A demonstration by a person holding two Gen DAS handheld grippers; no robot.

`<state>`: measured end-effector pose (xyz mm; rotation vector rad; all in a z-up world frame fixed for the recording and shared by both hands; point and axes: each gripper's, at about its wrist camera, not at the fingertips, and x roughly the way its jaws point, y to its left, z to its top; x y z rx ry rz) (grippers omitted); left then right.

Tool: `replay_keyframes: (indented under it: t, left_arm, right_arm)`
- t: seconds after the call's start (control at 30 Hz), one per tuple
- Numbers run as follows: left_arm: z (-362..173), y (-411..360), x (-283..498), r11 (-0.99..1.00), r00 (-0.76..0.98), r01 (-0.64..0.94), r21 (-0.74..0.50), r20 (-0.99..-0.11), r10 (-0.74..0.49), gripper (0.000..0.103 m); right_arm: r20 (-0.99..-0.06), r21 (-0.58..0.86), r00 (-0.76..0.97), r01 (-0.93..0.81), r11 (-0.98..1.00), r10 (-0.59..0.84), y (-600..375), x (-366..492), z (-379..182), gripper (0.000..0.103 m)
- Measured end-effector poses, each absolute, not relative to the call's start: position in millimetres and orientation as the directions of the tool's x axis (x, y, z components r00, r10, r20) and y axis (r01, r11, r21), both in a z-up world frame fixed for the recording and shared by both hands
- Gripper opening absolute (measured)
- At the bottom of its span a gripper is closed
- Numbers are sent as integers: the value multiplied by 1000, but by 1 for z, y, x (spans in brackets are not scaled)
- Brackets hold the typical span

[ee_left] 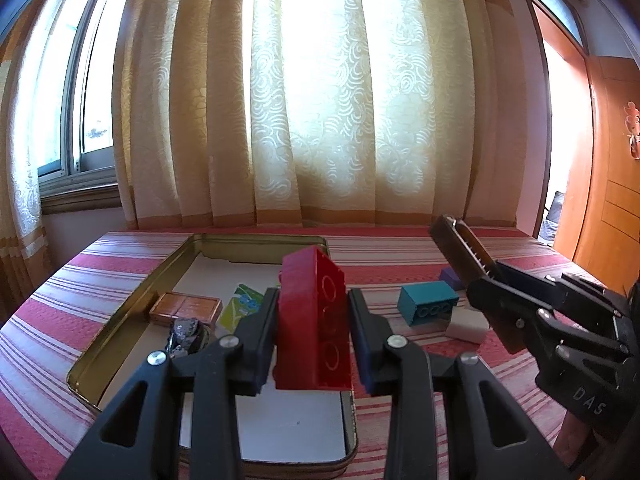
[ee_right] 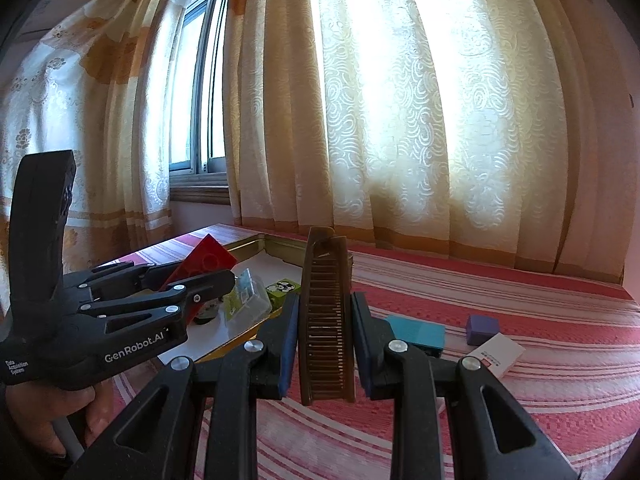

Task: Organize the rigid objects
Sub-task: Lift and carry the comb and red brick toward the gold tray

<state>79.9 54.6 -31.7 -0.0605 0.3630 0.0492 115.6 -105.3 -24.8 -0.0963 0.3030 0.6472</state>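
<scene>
The left gripper (ee_left: 314,328) was closed on a red brick (ee_left: 314,320), its jaws pressed against the brick's two long sides. The brick stood tilted in the air over the near right part of a tin tray (ee_left: 120,320), studs-side recesses facing the camera. In the right wrist view the same brick (ee_right: 208,264) showed behind the left gripper (ee_right: 192,284), above the tray (ee_right: 276,246).

The right gripper (ee_right: 326,332) was closed on a brown comb (ee_right: 326,312) — the comb ran forward between the jaws, teeth up, its far end reaching past the fingertips. From the left camera the comb (ee_left: 460,248) stuck out of the right gripper (ee_left: 480,284) and pointed up and left, held above the cloth to the right of the tray.

Inside the tray lay a copper-coloured box (ee_left: 186,308), a green card (ee_left: 244,304) and a small metal piece (ee_left: 184,332) on a white liner. The right view also showed a clear case (ee_right: 248,296) and a green cube (ee_right: 282,290) in the tray.

On the striped red cloth (ee_right: 520,360), right of the tray, sat a teal brick (ee_left: 428,302), a purple block (ee_right: 482,328) and a white eraser (ee_right: 500,354) — the eraser just beside the teal brick, the purple block a little behind them.
</scene>
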Motion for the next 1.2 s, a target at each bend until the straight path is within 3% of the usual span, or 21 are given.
replay_keyframes:
  t: [1.2]
  left_arm:
    - [-37, 100, 82, 994, 917, -106, -27, -390, 87, 33]
  right_arm:
    - [-390, -26, 685, -677, 736, 616, -50, 131, -32, 28]
